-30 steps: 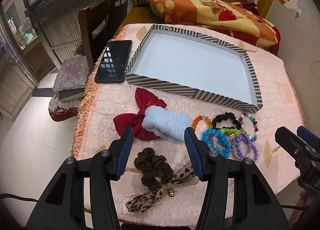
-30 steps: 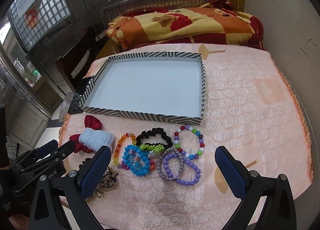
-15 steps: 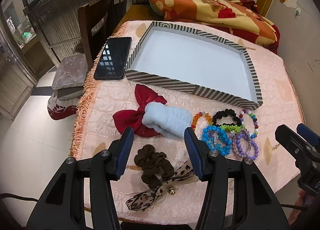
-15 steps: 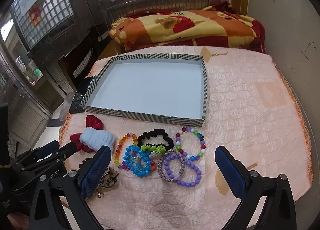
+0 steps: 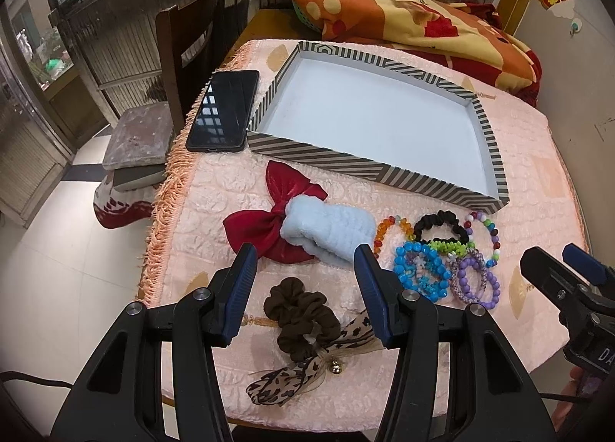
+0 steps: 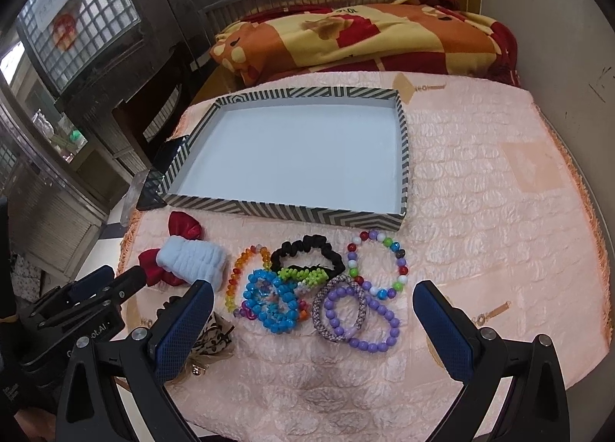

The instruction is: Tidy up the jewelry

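A striped shallow box with a white floor lies on the pink tablecloth, holding nothing. In front of it lie a red bow, a light blue fluffy band, a heap of bead bracelets, a black scrunchie, a brown scrunchie and a leopard bow with a bell. My left gripper is open, above the brown scrunchie. My right gripper is open wide, above the bracelets.
A black phone lies left of the box near the fringed table edge. A wooden chair with a cushion stands at the left. A folded orange blanket lies behind the table. A wall runs along the right.
Both grippers have drawn back and up a little, so the table items look slightly farther off. Nothing on the table has moved.
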Action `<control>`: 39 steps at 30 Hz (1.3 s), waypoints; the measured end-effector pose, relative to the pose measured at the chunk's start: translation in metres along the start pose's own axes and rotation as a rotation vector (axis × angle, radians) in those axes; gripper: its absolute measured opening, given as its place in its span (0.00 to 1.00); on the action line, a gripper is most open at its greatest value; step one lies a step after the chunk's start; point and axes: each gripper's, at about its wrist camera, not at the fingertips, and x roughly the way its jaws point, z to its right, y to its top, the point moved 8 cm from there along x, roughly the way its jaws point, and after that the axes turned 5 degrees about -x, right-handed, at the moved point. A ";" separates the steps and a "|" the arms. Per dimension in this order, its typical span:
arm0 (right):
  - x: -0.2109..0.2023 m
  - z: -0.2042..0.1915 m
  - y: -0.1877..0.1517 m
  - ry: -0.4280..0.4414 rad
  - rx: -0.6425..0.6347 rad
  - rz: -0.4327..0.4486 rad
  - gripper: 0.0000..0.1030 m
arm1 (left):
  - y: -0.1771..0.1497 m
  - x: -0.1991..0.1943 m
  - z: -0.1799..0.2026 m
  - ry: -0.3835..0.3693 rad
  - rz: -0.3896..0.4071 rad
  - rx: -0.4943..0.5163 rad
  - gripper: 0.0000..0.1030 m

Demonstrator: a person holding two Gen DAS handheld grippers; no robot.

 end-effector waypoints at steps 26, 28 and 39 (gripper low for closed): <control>0.008 0.007 -0.011 -0.012 0.010 -0.037 1.00 | 0.002 0.002 0.001 0.009 -0.002 -0.009 0.51; 0.009 0.007 -0.011 -0.010 0.010 -0.043 1.00 | 0.002 0.003 0.001 0.010 -0.005 -0.007 0.51; 0.013 0.018 -0.015 -0.043 -0.001 -0.073 1.00 | 0.006 0.008 -0.026 0.005 -0.022 -0.062 0.51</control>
